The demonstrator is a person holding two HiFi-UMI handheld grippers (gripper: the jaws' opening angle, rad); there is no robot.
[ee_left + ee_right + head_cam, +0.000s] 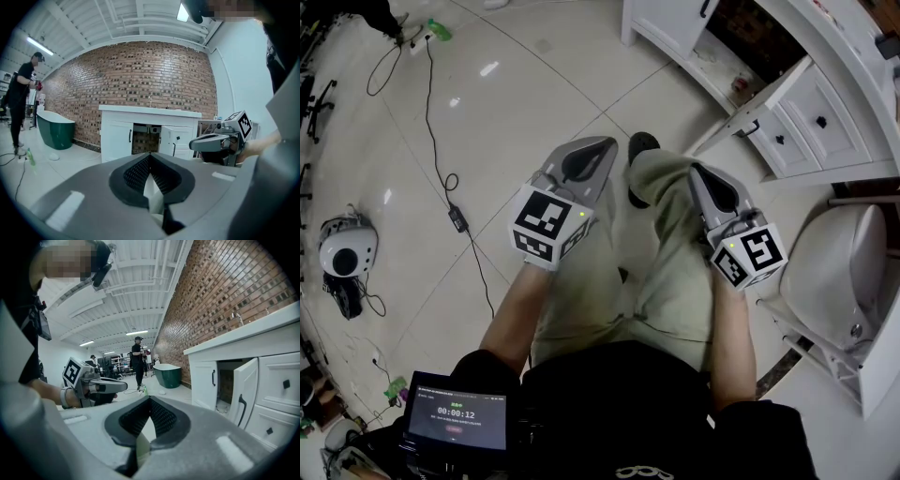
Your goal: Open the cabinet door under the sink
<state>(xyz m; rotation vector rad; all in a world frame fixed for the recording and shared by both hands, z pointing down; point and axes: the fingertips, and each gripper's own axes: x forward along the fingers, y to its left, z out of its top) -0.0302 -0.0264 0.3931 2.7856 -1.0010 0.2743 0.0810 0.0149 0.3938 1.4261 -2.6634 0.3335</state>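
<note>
The white sink cabinet (150,133) stands against the brick wall, some way ahead of both grippers. Its right-hand door (243,392) hangs ajar, showing the dark inside; the left-hand door (117,136) is closed. In the head view the swung-out door (755,108) shows at the upper right. My left gripper (586,155) and right gripper (712,183) are held side by side above the person's legs, well short of the cabinet. Both are shut with nothing between the jaws. The left gripper view shows the right gripper (206,142) beside it, and the right gripper view shows the left gripper (112,386).
Drawers (825,117) sit right of the open door. A white toilet (844,272) stands close at the right. Cables (441,159) and a round white device (345,248) lie on the tiled floor at the left. A green bathtub (55,129) and a standing person (21,98) are farther off.
</note>
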